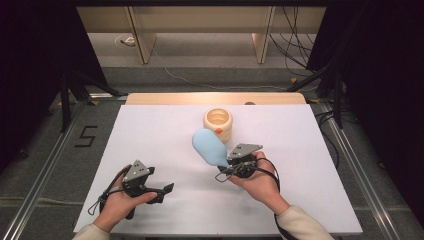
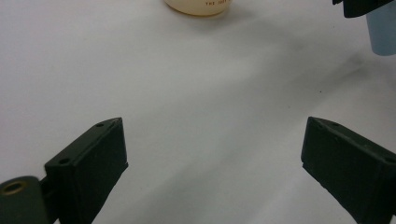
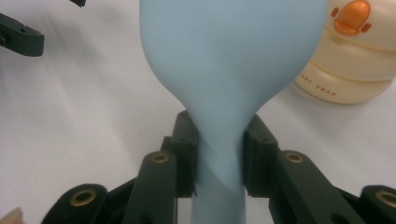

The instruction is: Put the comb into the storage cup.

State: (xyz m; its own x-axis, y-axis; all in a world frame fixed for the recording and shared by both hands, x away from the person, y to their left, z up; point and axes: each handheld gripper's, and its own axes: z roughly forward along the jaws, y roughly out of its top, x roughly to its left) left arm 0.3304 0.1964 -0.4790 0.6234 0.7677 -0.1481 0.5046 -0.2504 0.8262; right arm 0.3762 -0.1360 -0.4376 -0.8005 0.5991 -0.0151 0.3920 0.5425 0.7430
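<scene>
Here, in the high view, the right gripper (image 1: 226, 168) sits a little toward the right of the worktop's (image 1: 150, 130) middle and holds a pale blue balloon (image 1: 209, 146) by its narrow neck, so the rounded body points away toward the far edge and stays free of the jaws, probably to keep the soft bulb from being squashed. The bulb ends just beside a cream ribbed cup (image 1: 218, 123) with an orange duck face, which stands upright near the middle of the far edge; whether balloon and cup touch I cannot tell from here. The left gripper (image 1: 168, 188) rests low near the near edge, left of centre, well apart from both things, apparently kept out of the way until needed. In the left gripper view, its jaws stand wide apart with bare white worktop between them, holding nothing; the cup's base (image 2: 200, 6) shows at the top and a bit of the balloon (image 2: 384, 32) at the upper right, so this gripper is aimed roughly toward the work. In the right gripper view, the two black jaws are closed tight on the balloon's neck (image 3: 219, 154), one on each side, pinching it where the rubber is slimmest and easiest to grip, while the swollen body (image 3: 233, 51) rises ahead and the cup (image 3: 350, 65) stands just behind it to the right.
</scene>
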